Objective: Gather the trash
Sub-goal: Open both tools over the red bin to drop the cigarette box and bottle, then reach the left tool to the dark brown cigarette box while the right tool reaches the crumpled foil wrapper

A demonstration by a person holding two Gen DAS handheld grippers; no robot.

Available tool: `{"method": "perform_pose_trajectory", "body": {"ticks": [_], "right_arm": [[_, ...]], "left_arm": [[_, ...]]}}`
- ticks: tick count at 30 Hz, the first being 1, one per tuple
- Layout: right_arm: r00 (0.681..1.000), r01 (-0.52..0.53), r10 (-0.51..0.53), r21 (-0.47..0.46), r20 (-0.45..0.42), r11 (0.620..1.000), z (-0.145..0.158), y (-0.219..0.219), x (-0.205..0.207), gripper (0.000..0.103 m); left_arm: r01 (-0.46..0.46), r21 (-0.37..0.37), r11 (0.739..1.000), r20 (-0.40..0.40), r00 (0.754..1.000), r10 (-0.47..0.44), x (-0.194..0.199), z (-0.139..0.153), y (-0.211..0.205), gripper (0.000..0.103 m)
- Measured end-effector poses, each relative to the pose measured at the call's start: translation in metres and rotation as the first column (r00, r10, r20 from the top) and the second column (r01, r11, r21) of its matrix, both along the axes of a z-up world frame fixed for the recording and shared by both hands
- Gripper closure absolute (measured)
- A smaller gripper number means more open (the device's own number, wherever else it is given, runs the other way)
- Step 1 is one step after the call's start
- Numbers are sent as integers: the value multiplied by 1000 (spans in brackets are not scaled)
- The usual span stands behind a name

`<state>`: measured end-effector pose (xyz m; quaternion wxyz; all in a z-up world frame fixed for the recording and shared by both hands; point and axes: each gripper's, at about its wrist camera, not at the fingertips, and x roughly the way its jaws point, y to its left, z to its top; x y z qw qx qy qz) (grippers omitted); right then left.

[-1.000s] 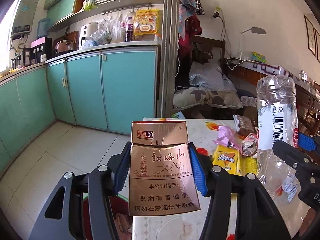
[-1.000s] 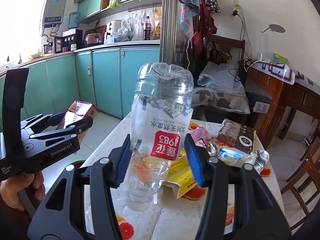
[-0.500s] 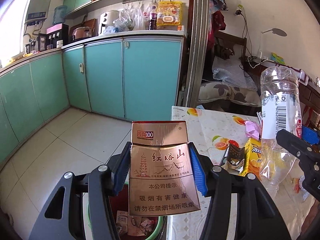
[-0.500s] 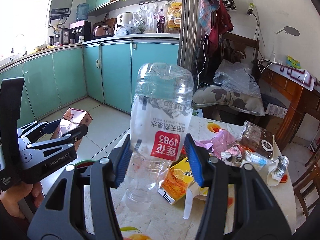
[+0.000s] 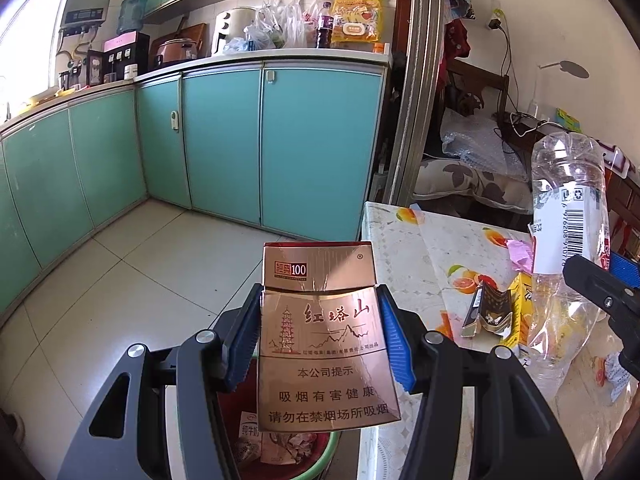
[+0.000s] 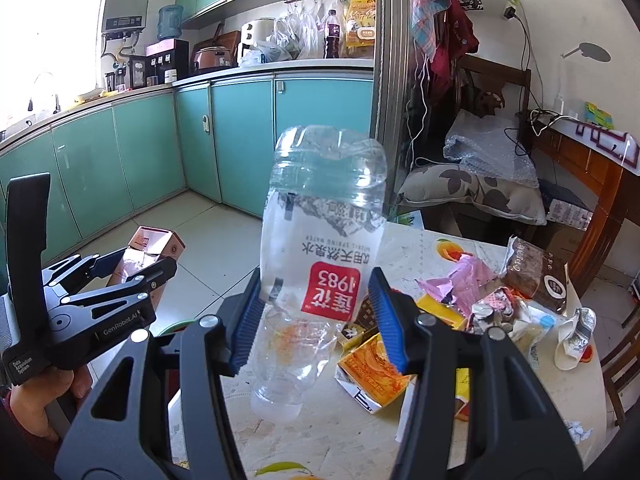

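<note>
My left gripper is shut on a copper-coloured cigarette pack, its lid flipped open, held over a green trash bin with wrappers inside, beside the table's edge. My right gripper is shut on an empty clear plastic bottle with a red label, held upside down above the table. In the right wrist view the left gripper and the cigarette pack show at the left, a hand below them. In the left wrist view the bottle stands at the right.
Wrappers, an orange juice carton, a pink wrapper and a dark snack bag lie on the fruit-print tablecloth. Teal cabinets line the far wall across a tiled floor. A wooden desk stands at the right.
Both grippers have shifted left with their loads. The left one now hangs over the bin, which shows more fully below the pack. The grips are unchanged.
</note>
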<state>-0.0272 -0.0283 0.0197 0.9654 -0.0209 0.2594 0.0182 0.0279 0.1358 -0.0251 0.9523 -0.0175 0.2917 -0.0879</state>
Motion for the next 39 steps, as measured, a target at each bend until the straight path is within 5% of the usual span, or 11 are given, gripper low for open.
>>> {"method": "perform_pose_trajectory", "body": {"ticks": [9, 18, 22, 24, 25, 27, 33, 39], "right_arm": [[979, -170, 180, 106, -92, 980, -10, 35, 33, 52], [889, -282, 349, 247, -297, 927, -56, 94, 101, 52], [863, -290, 355, 222, -361, 931, -78, 113, 116, 52], [853, -289, 352, 214, -385, 933, -87, 117, 119, 42], [855, -280, 346, 216, -387, 935, -89, 117, 120, 38], [864, -267, 332, 214, -378, 940, -90, 114, 120, 36], [903, -233, 301, 239, -307, 943, -66, 81, 99, 36], [954, -173, 220, 223, -205, 959, -28, 16, 48, 31]], "left_arm": [[-113, 0, 994, -119, 987, 112, 16, -38, 44, 50], [-240, -89, 967, -260, 942, 210, 29, -78, 106, 50], [-240, -130, 962, -283, 939, 196, 30, -85, 112, 50], [-244, -123, 962, -288, 936, 200, 32, -87, 111, 45], [-250, -122, 961, -290, 934, 206, 34, -89, 110, 31], [-255, -129, 958, -283, 936, 211, 34, -89, 109, 25], [-207, -105, 973, -254, 951, 175, 30, -81, 90, 25], [-62, -75, 995, -183, 982, 47, 22, -59, 41, 22]]}}
